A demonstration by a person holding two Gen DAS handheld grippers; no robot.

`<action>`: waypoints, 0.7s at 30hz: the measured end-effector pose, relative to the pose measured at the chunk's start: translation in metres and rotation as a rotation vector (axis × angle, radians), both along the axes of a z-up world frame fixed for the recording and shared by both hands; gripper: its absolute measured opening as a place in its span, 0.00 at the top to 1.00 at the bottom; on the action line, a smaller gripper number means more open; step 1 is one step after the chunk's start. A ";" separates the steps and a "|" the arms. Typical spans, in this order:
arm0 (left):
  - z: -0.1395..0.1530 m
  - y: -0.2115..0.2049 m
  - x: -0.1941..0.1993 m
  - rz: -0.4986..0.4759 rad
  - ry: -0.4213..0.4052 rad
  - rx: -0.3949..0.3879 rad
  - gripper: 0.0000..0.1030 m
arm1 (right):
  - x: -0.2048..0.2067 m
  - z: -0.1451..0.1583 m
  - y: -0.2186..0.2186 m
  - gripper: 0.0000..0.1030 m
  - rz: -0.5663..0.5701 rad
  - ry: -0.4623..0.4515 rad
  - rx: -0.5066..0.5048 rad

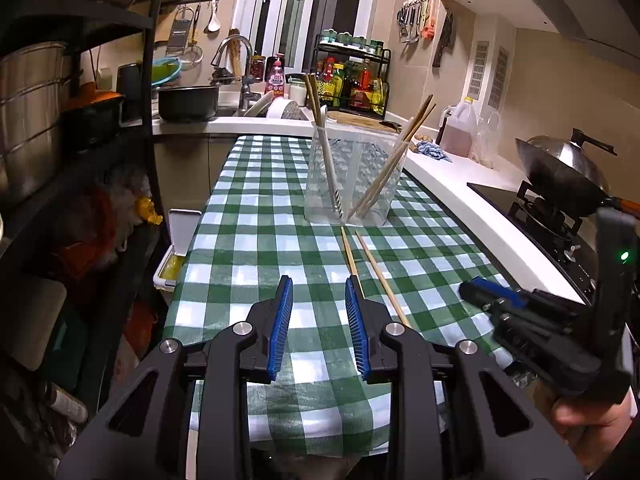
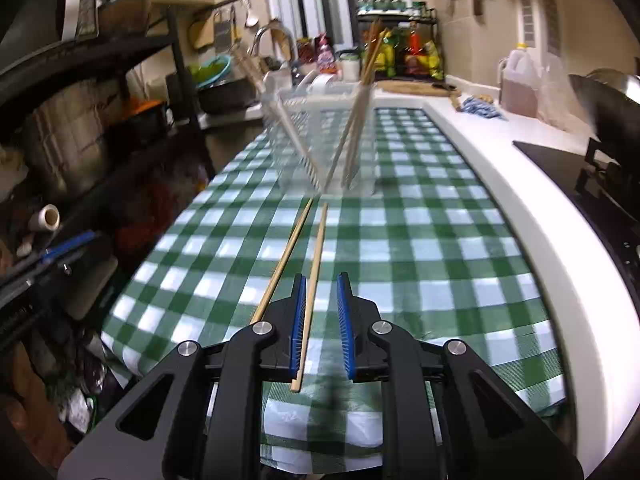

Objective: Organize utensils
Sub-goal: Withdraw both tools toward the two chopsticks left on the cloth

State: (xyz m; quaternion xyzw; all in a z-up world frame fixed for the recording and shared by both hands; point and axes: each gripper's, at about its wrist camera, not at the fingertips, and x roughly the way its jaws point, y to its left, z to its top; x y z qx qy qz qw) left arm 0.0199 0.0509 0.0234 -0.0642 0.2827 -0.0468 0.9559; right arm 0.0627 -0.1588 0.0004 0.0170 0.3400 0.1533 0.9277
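Right gripper (image 2: 322,326), jaws open, is straddling the nearer chopstick (image 2: 314,280), whose length is running straight ahead toward the clear holder (image 2: 324,140); the left gripper (image 1: 318,328) is hovering open alongside.

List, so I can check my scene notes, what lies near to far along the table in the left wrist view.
Left tool → two loose chopsticks on the checked tablecloth → clear utensil holder with chopsticks standing in it → white counter → spice rack.

A home kitchen: sink tap (image 1: 236,56), wok (image 1: 564,172) on a gas stove (image 1: 548,216), spice rack (image 1: 352,76), hanging utensils (image 1: 416,20).
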 end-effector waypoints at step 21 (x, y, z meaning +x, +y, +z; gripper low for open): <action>-0.019 0.011 0.001 0.015 0.047 -0.030 0.74 | 0.015 -0.062 0.029 0.87 0.034 0.126 -0.143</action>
